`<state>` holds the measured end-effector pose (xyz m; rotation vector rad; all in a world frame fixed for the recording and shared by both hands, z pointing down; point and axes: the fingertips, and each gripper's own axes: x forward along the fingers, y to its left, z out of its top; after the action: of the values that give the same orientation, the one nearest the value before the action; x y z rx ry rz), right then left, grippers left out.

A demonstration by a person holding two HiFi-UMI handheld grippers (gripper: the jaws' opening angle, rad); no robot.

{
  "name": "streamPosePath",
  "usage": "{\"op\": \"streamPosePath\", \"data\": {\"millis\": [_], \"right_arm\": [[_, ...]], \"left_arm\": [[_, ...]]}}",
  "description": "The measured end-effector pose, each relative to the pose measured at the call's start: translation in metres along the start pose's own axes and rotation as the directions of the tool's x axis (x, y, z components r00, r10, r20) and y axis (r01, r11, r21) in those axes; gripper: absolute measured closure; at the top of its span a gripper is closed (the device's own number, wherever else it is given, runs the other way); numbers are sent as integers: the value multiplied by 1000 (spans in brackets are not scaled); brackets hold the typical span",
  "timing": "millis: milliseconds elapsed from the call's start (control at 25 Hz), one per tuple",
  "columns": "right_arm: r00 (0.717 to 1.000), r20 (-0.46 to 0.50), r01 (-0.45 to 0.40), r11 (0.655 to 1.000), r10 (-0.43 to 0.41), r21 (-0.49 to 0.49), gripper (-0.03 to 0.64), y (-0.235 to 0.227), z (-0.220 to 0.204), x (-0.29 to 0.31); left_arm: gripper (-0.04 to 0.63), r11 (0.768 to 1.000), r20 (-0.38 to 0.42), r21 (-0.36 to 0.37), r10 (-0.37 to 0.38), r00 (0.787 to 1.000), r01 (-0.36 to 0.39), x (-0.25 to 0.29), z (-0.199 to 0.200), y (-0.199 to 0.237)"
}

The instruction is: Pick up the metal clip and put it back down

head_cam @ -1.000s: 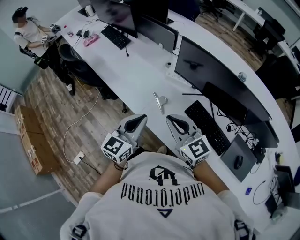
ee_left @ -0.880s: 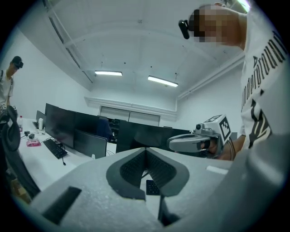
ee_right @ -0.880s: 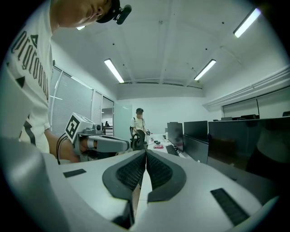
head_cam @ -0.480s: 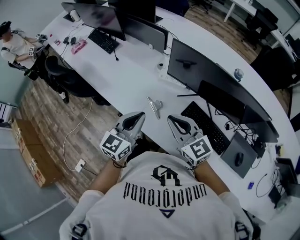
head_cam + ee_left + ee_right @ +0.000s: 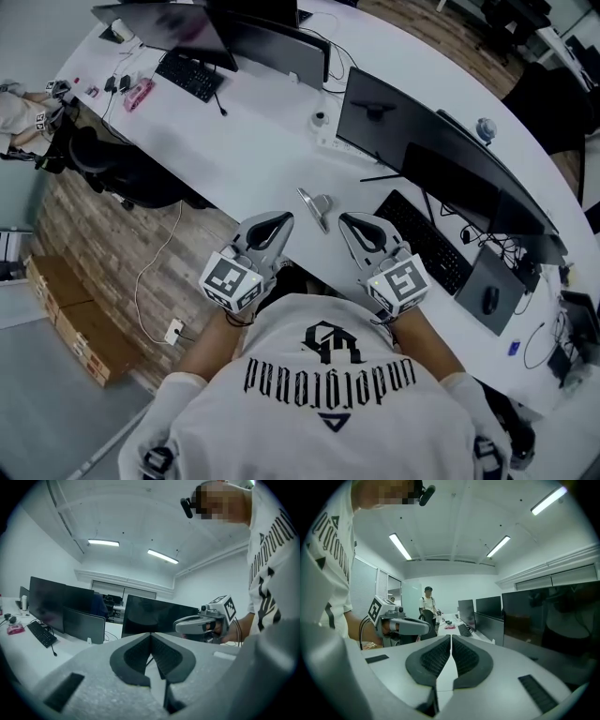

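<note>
Both tongs were held low in front of our chest, at the near edge of the white worktop [image 5: 253, 141]. The left tongs [image 5: 277, 221] were clenched: their own view showed the dark pads pressed together at the tips, with nothing between them. The right tongs [image 5: 353, 223] were the same, clenched and empty, pads meeting along a thin seam.

The metal clip [image 5: 316, 204] lay on the worktop between the two tongs' tips and a little beyond them, apart from both. From the head view it was small. We made out a grey, shiny shape with a long thin arm, and its finer details were hard to tell. Neither tongs view showed the clip, since each tongs' own body filled the lower frame and both views looked over the worktop at the screens and ceiling.

A black keyboard [image 5: 427, 242] sat just right of the right tongs, in front of dark monitors [image 5: 384, 117]. A mouse [image 5: 489, 300] lay further right on a dark pad. At the far end were a pink item [image 5: 139, 94], too small to identify, and a seated person [image 5: 19, 103] cut off by the left edge. Cardboard boxes [image 5: 70, 319] stood on the wooden floor [image 5: 112, 234].
</note>
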<state>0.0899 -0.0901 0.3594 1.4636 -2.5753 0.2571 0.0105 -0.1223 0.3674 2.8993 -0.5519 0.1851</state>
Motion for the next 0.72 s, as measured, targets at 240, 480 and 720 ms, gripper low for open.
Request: {"op": "streamPosePath", "data": {"millis": [240, 480, 720], "right_arm": [[999, -34, 44, 998, -42, 47, 600, -17, -17, 31], [994, -83, 83, 992, -75, 100, 600, -29, -47, 53], [988, -133, 103, 984, -83, 145, 598, -41, -84, 75]], "left_arm": [[581, 999, -33, 6, -34, 999, 34, 10, -8, 33], [581, 998, -69, -24, -59, 996, 58, 18, -30, 59], [580, 994, -103, -32, -112, 988, 109, 34, -60, 74]]}}
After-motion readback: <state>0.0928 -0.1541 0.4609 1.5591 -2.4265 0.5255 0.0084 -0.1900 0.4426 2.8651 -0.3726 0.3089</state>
